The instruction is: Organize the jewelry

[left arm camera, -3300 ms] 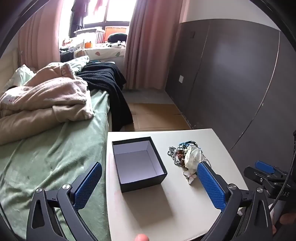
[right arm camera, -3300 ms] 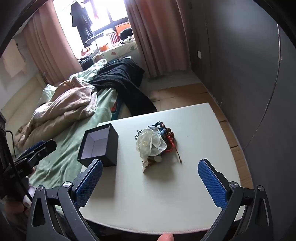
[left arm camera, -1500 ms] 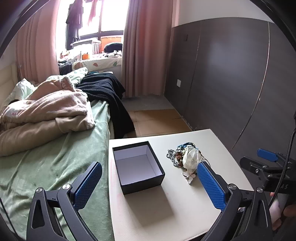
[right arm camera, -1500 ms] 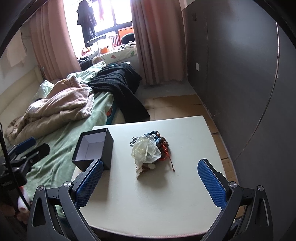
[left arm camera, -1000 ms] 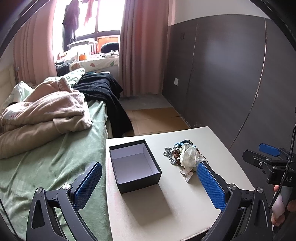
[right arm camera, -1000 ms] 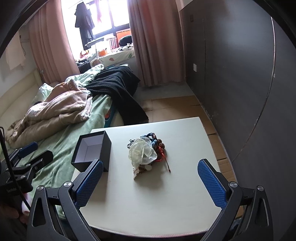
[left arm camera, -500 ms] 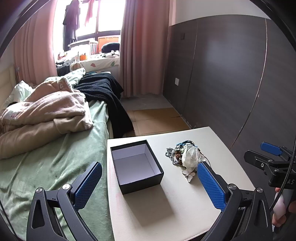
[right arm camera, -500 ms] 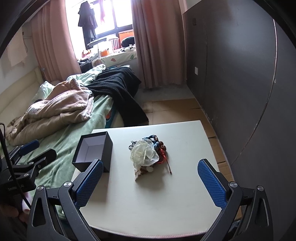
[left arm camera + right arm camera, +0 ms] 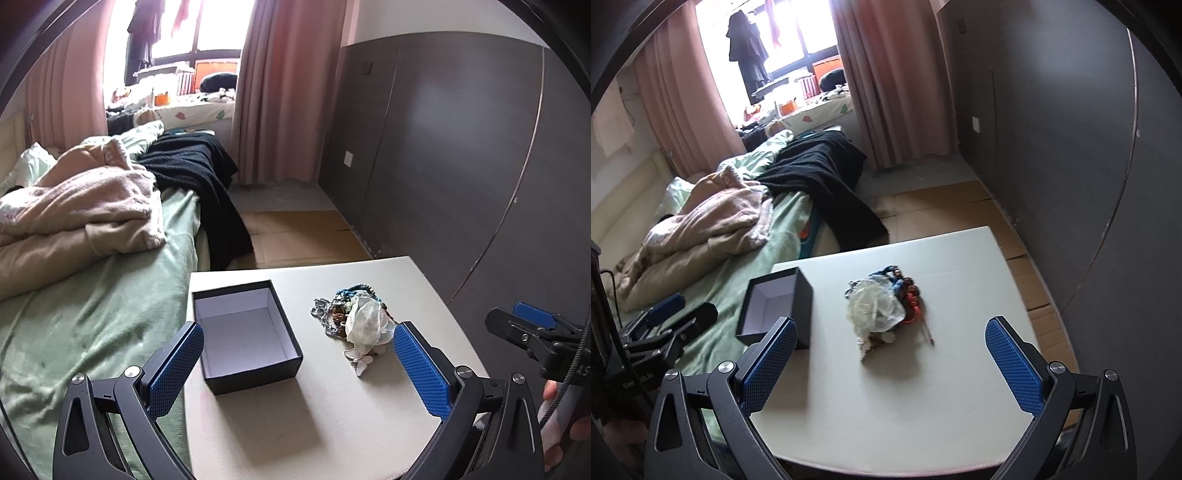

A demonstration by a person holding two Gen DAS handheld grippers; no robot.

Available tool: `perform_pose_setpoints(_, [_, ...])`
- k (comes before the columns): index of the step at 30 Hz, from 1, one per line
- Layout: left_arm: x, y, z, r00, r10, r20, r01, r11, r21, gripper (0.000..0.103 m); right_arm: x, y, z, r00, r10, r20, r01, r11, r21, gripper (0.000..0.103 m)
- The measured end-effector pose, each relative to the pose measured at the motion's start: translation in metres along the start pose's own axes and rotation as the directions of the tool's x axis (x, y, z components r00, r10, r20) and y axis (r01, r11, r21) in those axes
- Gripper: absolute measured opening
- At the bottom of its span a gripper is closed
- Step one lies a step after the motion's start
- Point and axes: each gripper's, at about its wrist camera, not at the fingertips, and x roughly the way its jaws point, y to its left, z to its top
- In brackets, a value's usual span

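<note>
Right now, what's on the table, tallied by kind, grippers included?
Box: 1, open, empty
Jewelry pile: 1, tangled, pieces uncountable
Grippers: 2, left and right, both open, holding nothing
Total: 4

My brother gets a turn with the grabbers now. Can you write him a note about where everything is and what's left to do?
Left gripper: open, empty, held above the near side of the table.
Right gripper: open, empty, facing the jewelry.
The black box, white inside, sits open and empty on the left part of the table.
The jewelry pile, beads, chains and a crumpled clear bag, lies tangled to the right of the box, apart from it.
Done: nothing is in the box yet.
Left: pick the pieces out of the pile and put them in the box.
</note>
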Motion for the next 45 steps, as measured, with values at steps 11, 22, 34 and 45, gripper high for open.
perform_pose_setpoints(11, [0.048, -0.03, -0.004, 0.994, -0.082, -0.079, 0.085, 0.995, 0.045, 0.093, 0.026, -0.042, 0.008, 0.997, 0.013, -0.07, -0.002, 0.989, 0.15, 0.103])
perform_pose_setpoints(22, [0.096, -0.064, -0.011, 0.973, -0.147, -0.176, 0.16, 0.985, 0.066, 0.071, 0.069, -0.087, 0.006, 0.981, 0.015, -0.193, 0.049, 0.946, 0.321, 0.103])
perform_pose_setpoints(34, [0.15, -0.085, -0.011, 0.958, -0.146, -0.249, 0.17, 0.983, 0.075, 0.041, 0.092, -0.122, 0.001, 0.97, 0.056, -0.239, 0.064, 0.882, 0.467, 0.103])
perform_pose_setpoints(45, [0.145, -0.058, -0.003, 0.973, -0.126, -0.196, 0.135, 0.99, 0.033, 0.0, 0.117, -0.114, 0.001, 0.956, 0.13, -0.263, 0.012, 0.878, 0.478, 0.096])
